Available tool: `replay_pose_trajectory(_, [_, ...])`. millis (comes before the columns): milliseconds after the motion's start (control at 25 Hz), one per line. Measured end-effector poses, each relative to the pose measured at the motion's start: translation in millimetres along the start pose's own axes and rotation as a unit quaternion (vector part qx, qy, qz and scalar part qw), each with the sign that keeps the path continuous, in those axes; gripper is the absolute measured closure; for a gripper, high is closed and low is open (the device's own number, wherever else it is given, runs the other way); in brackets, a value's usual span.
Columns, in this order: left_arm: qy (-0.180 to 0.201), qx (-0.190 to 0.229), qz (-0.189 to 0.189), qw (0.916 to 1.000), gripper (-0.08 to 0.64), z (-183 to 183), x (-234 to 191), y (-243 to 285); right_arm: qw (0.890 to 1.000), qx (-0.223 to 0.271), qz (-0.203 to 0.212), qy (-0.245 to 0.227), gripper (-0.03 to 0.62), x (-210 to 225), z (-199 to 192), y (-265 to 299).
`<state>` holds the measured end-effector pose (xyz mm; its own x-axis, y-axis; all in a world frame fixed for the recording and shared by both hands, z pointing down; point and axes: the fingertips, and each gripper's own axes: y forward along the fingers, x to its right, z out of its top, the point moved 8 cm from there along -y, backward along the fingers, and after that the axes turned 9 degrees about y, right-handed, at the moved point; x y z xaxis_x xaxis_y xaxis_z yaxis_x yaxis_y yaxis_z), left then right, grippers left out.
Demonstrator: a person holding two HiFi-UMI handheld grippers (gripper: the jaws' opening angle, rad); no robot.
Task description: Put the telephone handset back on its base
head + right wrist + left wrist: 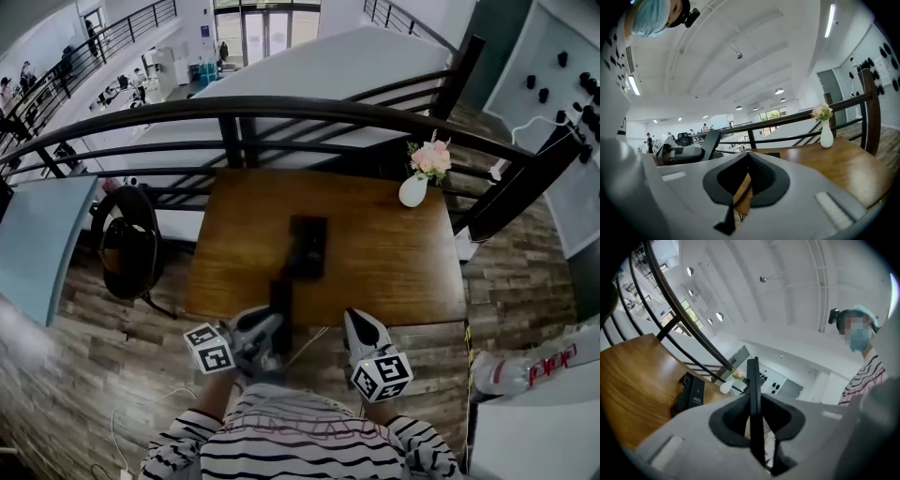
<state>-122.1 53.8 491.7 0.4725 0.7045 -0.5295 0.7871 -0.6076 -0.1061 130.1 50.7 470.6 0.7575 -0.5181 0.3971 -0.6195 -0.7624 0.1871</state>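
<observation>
Slim black telephone handset is held upright, edge-on. Its boxy black base sits nearby, centred on the brown wooden table.

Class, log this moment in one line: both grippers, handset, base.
left gripper: jaws shut on handset | right gripper: jaws together, empty | base: on table, handset not yet on it

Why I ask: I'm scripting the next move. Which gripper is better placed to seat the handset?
Left. The left gripper is shut on the handset, and the base lies ahead. The right gripper is shut, empty.
</observation>
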Motion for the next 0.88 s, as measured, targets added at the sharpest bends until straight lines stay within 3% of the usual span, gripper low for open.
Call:
replay_pose_trajectory(560, [-0.043,-0.051,-0.074,0.9950,0.486,57,-128,44,0.996,0.020,-0.085,0.020,0.592,-1,21,103])
replay_pose_trajectory(880, [-0.049,-0.070,-0.080,0.9931,0.486,62,-185,68,0.995,0.021,-0.096,0.030,0.592,5,22,140])
